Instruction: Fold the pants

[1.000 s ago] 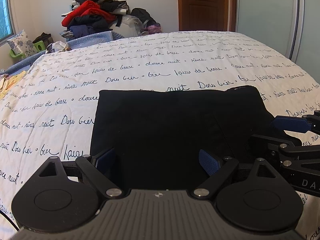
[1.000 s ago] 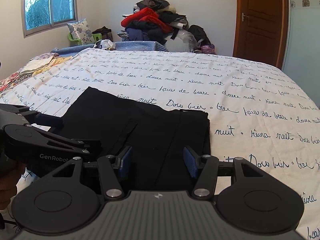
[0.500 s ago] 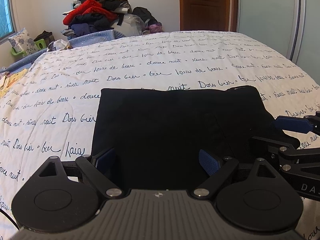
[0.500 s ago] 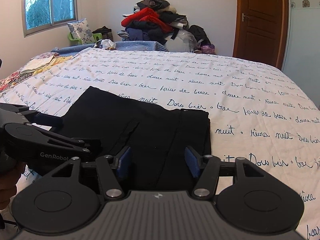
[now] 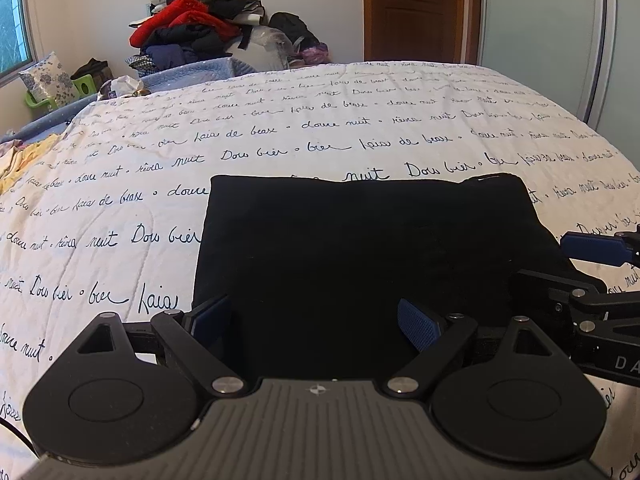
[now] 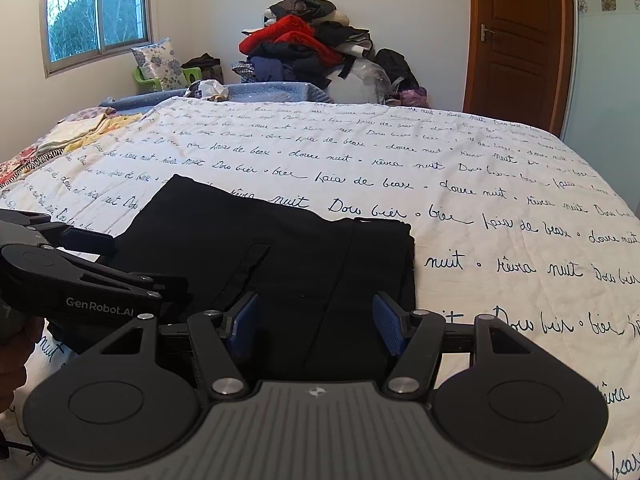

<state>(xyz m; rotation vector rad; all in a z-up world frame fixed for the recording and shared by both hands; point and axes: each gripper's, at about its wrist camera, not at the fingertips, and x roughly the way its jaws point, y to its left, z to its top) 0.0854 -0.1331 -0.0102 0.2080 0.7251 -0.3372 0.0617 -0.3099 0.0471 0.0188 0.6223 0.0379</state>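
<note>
- Left wrist view: we had the left gripper (image 5: 316, 322) hanging over the near edge of the black pants (image 5: 360, 256), jaws spread wide with nothing pinched between them, just the dark cloth lying underneath.
- The pants were already folded into a neat dark rectangle, lying flat on the bed (image 5: 120, 208), on that white cover with the cursive writing all over it.
- Off to the right edge of this view we could see the right gripper (image 5: 592, 264) poking in over the right side of the pants, one blue pad showing.
- Way in the back there was a clothes pile (image 5: 200, 28) against the wall, and a wooden door (image 5: 416, 8) to its right.
- Right wrist view: the right gripper (image 6: 316, 322) sat over the near right part of the pants (image 6: 280, 256), its jaws had just been opening up and stood about half wide, empty, with the fabric lying flat below and not gripped.
- The right edge of the folded pants ended just past the right blue pad, bare bed (image 6: 480, 200) beyond it.
- The left gripper (image 6: 80, 264) came in from the left over the pants; couldn't really judge its jaws from this side, and a bit of a hand showed behind it.
- A window (image 6: 96, 8) was up on the far left wall, a floral pillow (image 6: 158, 62) below it.
</note>
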